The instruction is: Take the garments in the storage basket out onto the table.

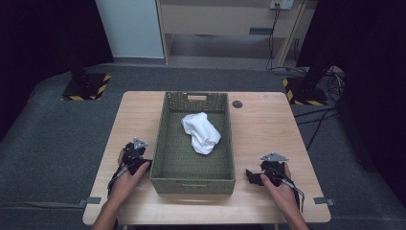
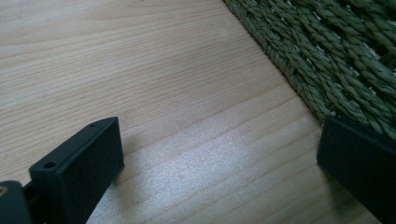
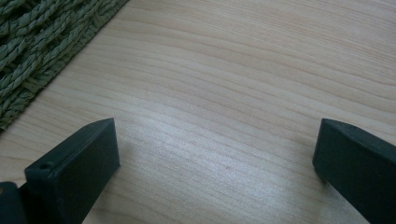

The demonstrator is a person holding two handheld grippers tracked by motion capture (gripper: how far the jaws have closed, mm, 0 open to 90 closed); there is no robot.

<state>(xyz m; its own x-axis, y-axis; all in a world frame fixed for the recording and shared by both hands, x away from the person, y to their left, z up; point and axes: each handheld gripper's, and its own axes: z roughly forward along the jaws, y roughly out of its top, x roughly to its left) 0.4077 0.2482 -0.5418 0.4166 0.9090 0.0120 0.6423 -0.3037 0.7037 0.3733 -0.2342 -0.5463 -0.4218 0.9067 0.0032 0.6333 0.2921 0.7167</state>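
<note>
Both grippers idle beside the basket, cloth not yet touched.

Left gripper [image 1: 142, 166] and right gripper [image 1: 253, 176], jaws spread and empty, rest near the table's [image 1: 268, 124] front edge, flanking the woven basket [image 1: 165, 158]; the white cloth [image 1: 201, 132] lies inside, toward its far end. Likely next: reach in and pinch the cloth.

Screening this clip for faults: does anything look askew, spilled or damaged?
Nothing stands out. The white cloth lies bunched up inside the green woven basket, which sits square on the table. Both tools rest open beside the basket, empty.
</note>
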